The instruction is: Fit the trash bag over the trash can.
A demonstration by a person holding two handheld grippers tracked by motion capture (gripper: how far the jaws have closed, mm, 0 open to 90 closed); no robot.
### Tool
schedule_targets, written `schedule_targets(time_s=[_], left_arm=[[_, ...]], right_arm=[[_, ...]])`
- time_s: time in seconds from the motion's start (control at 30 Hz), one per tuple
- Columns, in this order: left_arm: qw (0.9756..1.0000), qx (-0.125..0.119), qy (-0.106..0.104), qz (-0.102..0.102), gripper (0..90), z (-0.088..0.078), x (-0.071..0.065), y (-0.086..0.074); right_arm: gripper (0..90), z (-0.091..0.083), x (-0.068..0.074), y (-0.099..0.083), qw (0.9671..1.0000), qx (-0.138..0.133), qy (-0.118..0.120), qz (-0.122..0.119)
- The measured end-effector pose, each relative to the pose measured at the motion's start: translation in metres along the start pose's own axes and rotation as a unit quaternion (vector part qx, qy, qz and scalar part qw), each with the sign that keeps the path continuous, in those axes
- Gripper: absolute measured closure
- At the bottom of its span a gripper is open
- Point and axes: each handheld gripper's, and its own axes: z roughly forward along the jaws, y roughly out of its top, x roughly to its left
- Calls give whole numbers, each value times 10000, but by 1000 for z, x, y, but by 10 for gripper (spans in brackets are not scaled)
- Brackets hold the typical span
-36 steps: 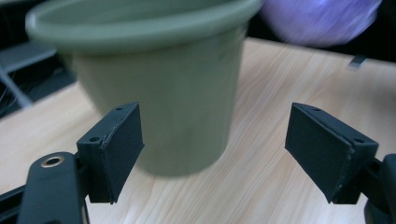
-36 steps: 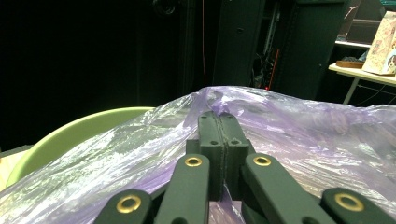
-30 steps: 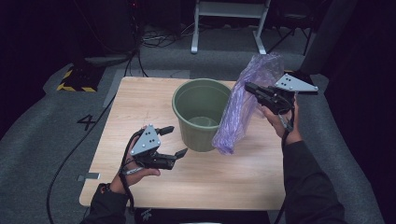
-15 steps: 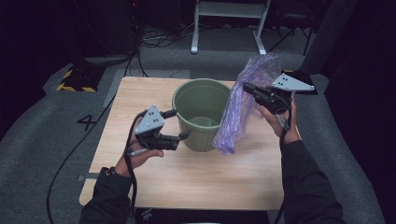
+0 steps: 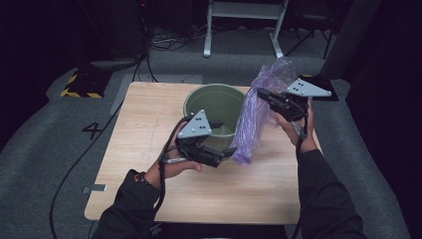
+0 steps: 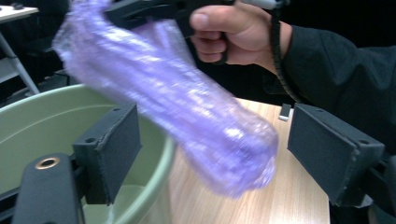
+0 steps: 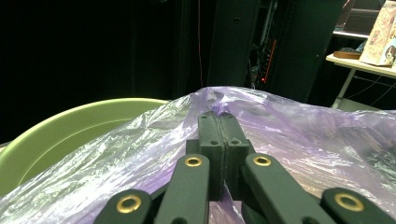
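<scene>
While my right gripper (image 5: 262, 93) stays clamped on the purple bag (image 5: 256, 117) beside the green bucket (image 5: 215, 102), my left gripper (image 5: 222, 137), jaws just opening wider, stands apart and empty.

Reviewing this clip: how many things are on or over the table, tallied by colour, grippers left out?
Green: 1, the bucket
Purple: 1, the plastic bag, held up beside the bucket
Total: 2
</scene>
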Motion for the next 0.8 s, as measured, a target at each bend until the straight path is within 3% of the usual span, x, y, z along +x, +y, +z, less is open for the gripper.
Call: schedule_targets(time_s=[0.2,0.3,0.5,0.8], left_arm=[[9997,197,-166,-22,176,27,-10,0],[9990,437,17,90,205,38,-14,-2],[9962,703,409,306,487,46,-18,-4],[9936,684,824,351,854,39,-6,-6]], right_arm=[[900,2,2,0,10000,32,7,-5],[900,3,2,1,10000,29,16,-28],[900,2,3,1,10000,-2,28,-32],[900,-4,1,2,9999,-93,93,-8]])
